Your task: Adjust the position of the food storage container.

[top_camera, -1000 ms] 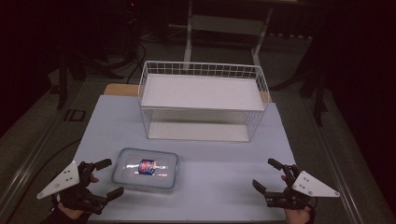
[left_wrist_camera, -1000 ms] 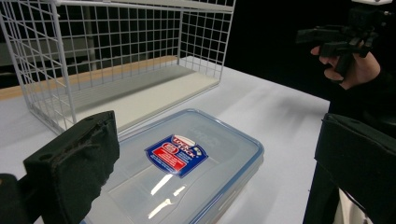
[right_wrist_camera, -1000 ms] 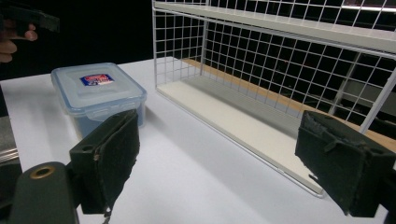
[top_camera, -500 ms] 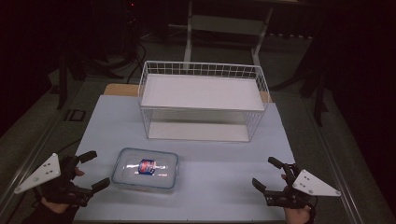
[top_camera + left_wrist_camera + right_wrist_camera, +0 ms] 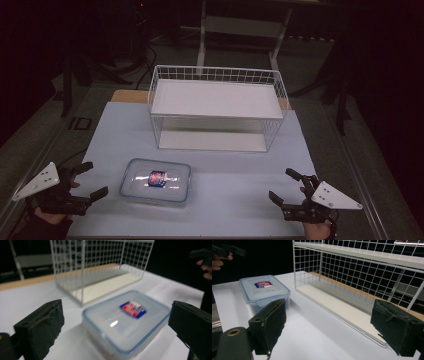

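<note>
Both tools gape released, the left tool (image 5: 92, 179) just beside the lidded box (image 5: 156, 180) on the bench (image 5: 225, 170), the right tool (image 5: 286, 187) well apart.

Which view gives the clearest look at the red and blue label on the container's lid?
The left gripper view: the container sits close between that tool's open jaws, so the label is largest, though slightly blurred. The right gripper view shows it smaller, at a slant. The high view shows it from above, tiny with glare.
</note>
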